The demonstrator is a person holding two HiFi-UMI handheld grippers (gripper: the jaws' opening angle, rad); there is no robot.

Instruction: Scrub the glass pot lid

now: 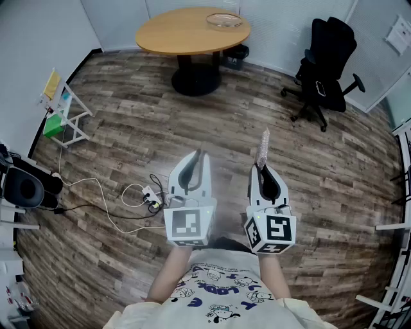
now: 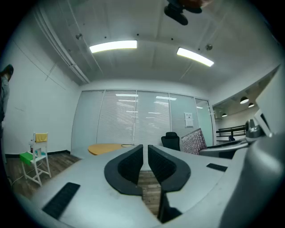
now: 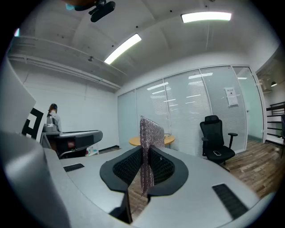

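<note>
The glass pot lid (image 1: 224,20) lies on the far side of a round wooden table (image 1: 180,32), well ahead of both grippers. My left gripper (image 1: 196,157) is held over the floor, shut with nothing between its jaws; in the left gripper view (image 2: 145,149) the pads nearly meet. My right gripper (image 1: 262,168) is beside it, shut on a silvery mesh scrubbing pad (image 1: 262,146) that sticks up past the fingertips. In the right gripper view the scrubbing pad (image 3: 149,142) stands upright between the pads of that gripper (image 3: 145,153), with the table (image 3: 167,140) far behind it.
A black office chair (image 1: 327,64) stands right of the table. A white rack with yellow and green items (image 1: 61,109) is at the left wall. Cables and a power strip (image 1: 144,193) lie on the wood floor by my left gripper. A person (image 3: 53,116) stands far off.
</note>
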